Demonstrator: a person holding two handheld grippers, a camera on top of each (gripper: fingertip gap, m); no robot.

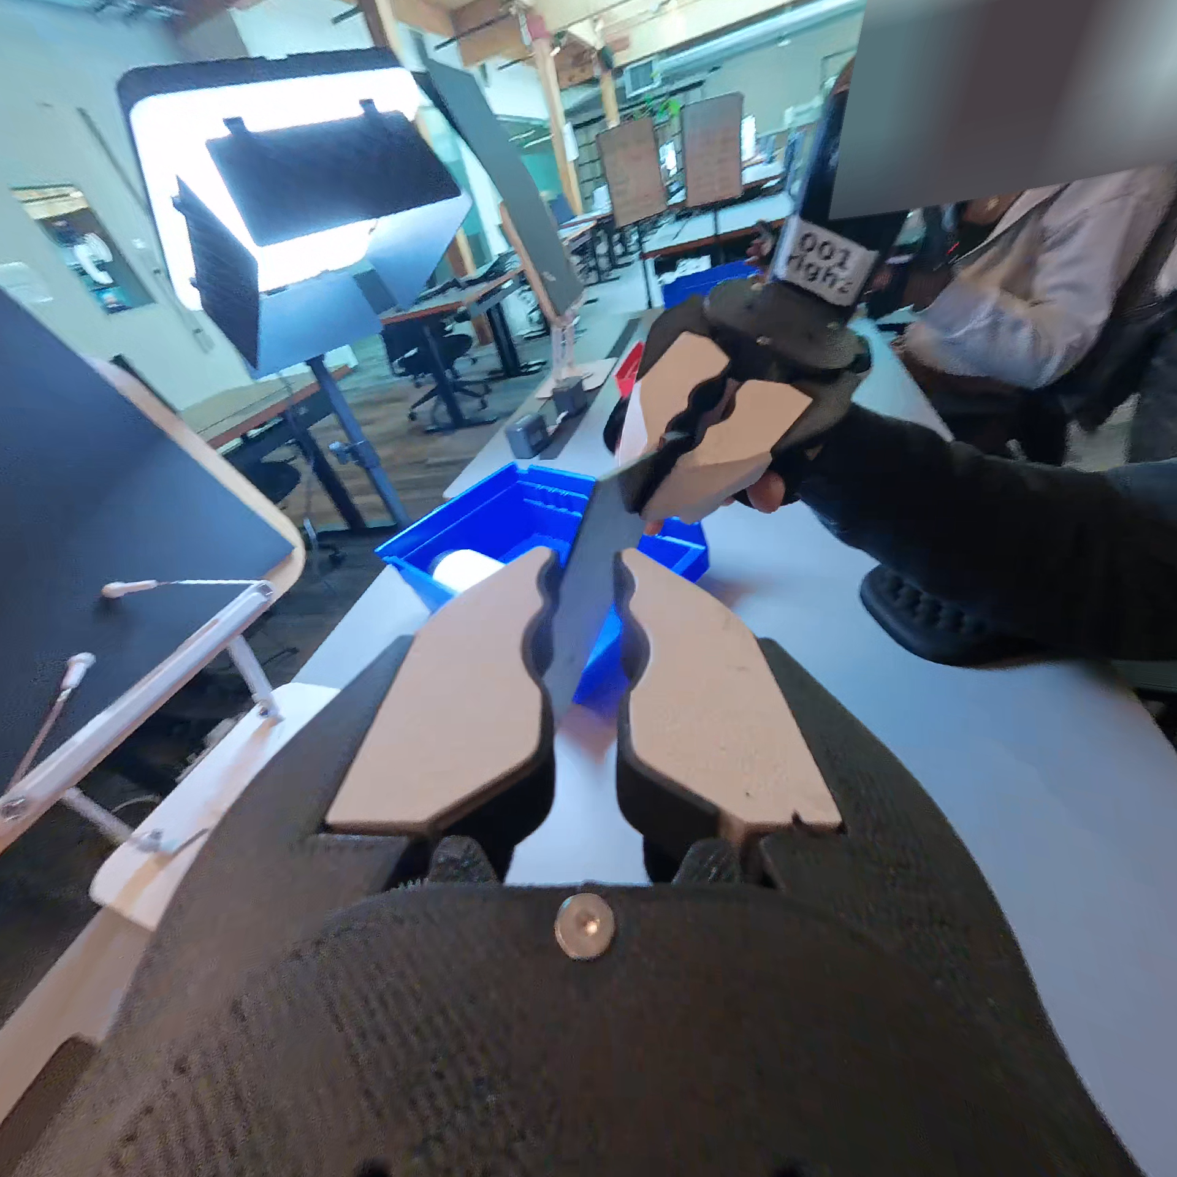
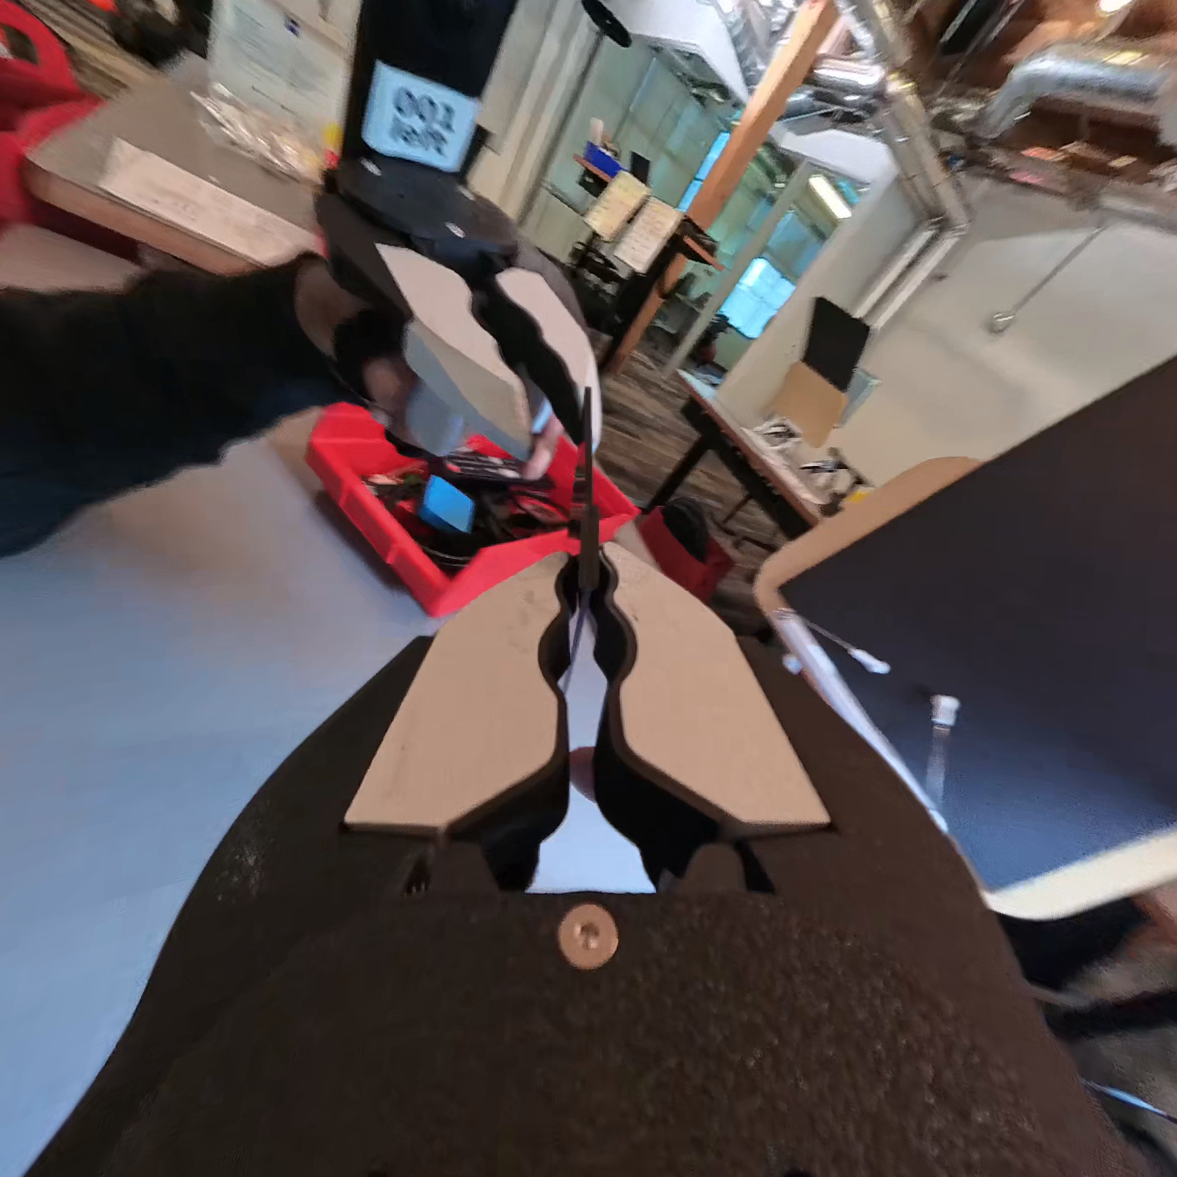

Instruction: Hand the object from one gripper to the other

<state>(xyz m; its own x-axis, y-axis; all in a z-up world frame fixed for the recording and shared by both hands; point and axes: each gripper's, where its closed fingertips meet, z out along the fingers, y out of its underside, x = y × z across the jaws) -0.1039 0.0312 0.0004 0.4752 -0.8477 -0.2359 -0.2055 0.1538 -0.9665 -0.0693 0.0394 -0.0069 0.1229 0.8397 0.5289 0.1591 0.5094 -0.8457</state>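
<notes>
Above the blue plastic bin (image 1: 509, 516), the right gripper (image 1: 643, 490) clamps a thin flat dark strip (image 1: 589, 592); the left gripper's (image 1: 583, 560) jaws stand slightly apart around it.

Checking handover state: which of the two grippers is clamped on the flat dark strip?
The right gripper: its fingers pinch the strip. The left gripper has visible gaps either side.

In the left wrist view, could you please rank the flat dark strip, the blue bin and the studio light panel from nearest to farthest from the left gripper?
1. Flat dark strip, between the left gripper's fingers.
2. Blue bin, on the table just beyond.
3. Studio light panel, far back left, on a stand.
</notes>
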